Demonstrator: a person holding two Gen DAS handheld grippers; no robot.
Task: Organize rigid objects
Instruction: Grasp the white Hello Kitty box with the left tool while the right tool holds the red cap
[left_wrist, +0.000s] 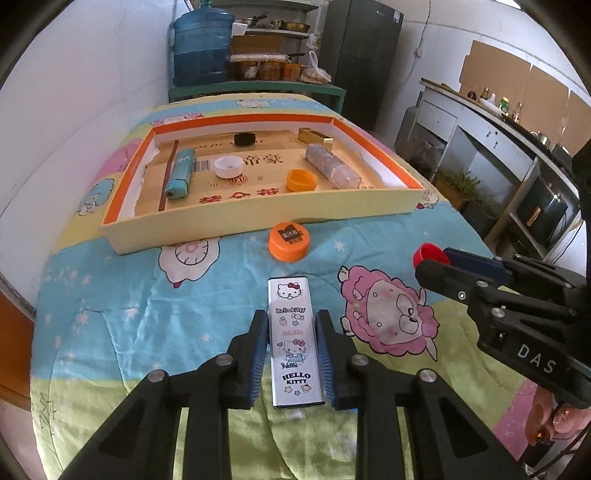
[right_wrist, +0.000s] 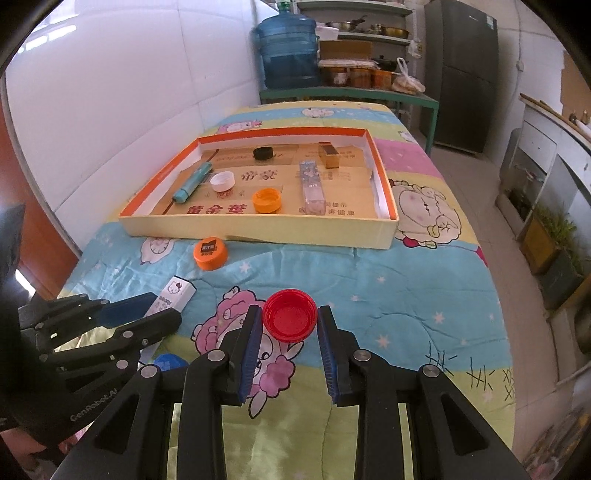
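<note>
The left tool (left_wrist: 291, 354) is closed around a long white Hello Kitty box (left_wrist: 293, 339). Both blue pads touch the long sides of the box, and the box lies flat on the cartoon blanket (left_wrist: 122, 306), its far end pointing toward the tray. In the right wrist view the same box (right_wrist: 173, 297) is seen between the fingers of the left tool (right_wrist: 162, 308), at the left side of the picture.

The right tool (right_wrist: 290, 332) holds a red bottle cap (right_wrist: 290, 319) between its two pads. The cap has its hollow side up and it sits over the pink sheep picture on the blanket (right_wrist: 388, 288). In the left wrist view the red cap (left_wrist: 428, 254) is only partly visible at the fingertips of the right tool (left_wrist: 434, 260).

An orange cap with a dark label (left_wrist: 289, 242) stands alone on the blanket, just in front of the near wall of the shallow cardboard tray (left_wrist: 258, 218). The tray has an orange rim, and inside it lie:
- a teal roll (left_wrist: 180, 173) near the left wall
- a white cap (left_wrist: 228, 167), hollow side up
- a black cap (left_wrist: 245, 139) near the far wall
- a second orange cap (left_wrist: 302, 180), hollow side up
- a clear plastic box (left_wrist: 332, 166)
- a gold box (left_wrist: 314, 136) in the far right corner

A small blue cap (right_wrist: 168, 361) is partly hidden behind the right tool's own left finger, on the blanket.
</note>
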